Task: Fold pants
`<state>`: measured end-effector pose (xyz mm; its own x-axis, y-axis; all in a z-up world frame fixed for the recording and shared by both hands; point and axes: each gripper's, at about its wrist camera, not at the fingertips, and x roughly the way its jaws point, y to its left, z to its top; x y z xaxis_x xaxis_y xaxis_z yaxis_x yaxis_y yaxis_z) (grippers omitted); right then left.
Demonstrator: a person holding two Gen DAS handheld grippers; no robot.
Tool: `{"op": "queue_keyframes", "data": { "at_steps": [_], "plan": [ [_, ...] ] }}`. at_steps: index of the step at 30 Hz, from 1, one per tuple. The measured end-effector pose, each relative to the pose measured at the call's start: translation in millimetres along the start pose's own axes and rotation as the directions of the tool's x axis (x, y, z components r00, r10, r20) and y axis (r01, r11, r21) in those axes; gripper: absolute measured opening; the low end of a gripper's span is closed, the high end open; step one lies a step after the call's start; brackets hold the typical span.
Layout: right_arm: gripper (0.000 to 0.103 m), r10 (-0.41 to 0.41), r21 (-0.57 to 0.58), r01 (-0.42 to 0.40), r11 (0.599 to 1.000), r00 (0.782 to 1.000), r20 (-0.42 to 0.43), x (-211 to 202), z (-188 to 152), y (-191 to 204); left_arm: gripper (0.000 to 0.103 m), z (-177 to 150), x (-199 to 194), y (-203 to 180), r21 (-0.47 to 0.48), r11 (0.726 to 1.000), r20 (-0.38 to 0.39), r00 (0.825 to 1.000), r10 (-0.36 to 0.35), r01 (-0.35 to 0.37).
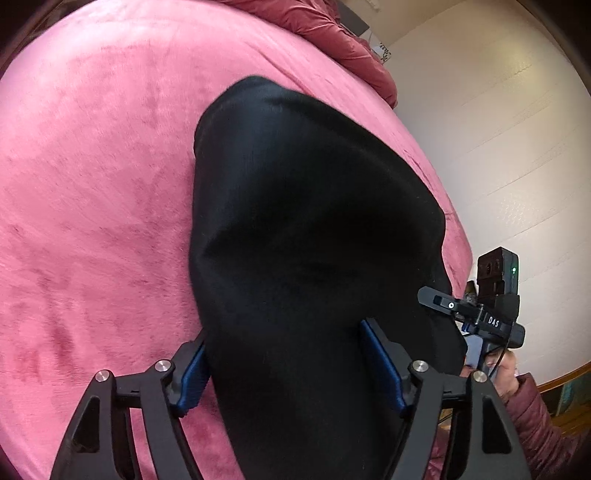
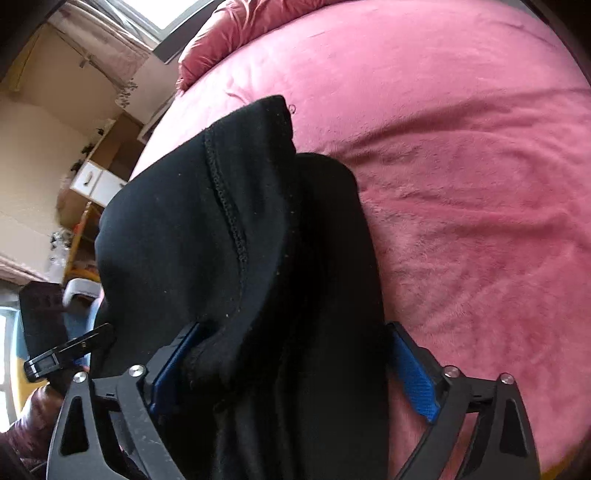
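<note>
Black pants (image 1: 303,229) hang in a long fold over the pink bed (image 1: 96,177). My left gripper (image 1: 288,369) has its blue pads wide apart with the cloth draped between them; I cannot tell if they press it. In the right wrist view the pants (image 2: 229,236) show a stitched seam and bunch between the blue pads of my right gripper (image 2: 291,365); the left pad (image 2: 173,362) touches the cloth, the right pad (image 2: 413,376) stands clear of it. The right gripper also shows in the left wrist view (image 1: 476,314), beside the pants' right edge.
A crumpled red duvet (image 1: 332,33) lies at the head of the bed. A pale floor (image 1: 498,147) lies to the right of the bed. In the right wrist view shelves and white drawers (image 2: 96,181) stand to the left of the bed.
</note>
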<state>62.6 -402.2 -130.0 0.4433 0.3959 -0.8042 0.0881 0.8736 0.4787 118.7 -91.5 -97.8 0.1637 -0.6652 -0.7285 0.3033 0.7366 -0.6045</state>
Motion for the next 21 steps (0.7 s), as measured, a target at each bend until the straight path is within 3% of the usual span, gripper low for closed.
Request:
{"op": "queue_keyframes", "data": {
  "at_steps": [4,7,13,21],
  "plan": [
    [0.071,0.031,-0.024,-0.031,0.999,0.999,-0.013,-1,-1,8,0.062,-4,0,-3,0.021,0.999,0.023,0.999,-0.033,0.032],
    [0.057,0.055,-0.019,-0.055,0.998,0.998,-0.008,-7,-1,14,0.05,-5,-12,-9,0.052,0.996,0.054,0.996,-0.07,0.067],
    [0.052,0.093,-0.06,-0.091,0.994,0.995,0.037,-29,0,40,0.049,-1,-50,-23,0.118,0.99,0.125,0.988,-0.096,0.081],
    [0.051,0.173,-0.176,-0.158,0.972,0.982,0.076,-8,57,108,0.049,55,-100,2,0.136,0.99,0.239,0.971,0.015,-0.049]
  ]
}}
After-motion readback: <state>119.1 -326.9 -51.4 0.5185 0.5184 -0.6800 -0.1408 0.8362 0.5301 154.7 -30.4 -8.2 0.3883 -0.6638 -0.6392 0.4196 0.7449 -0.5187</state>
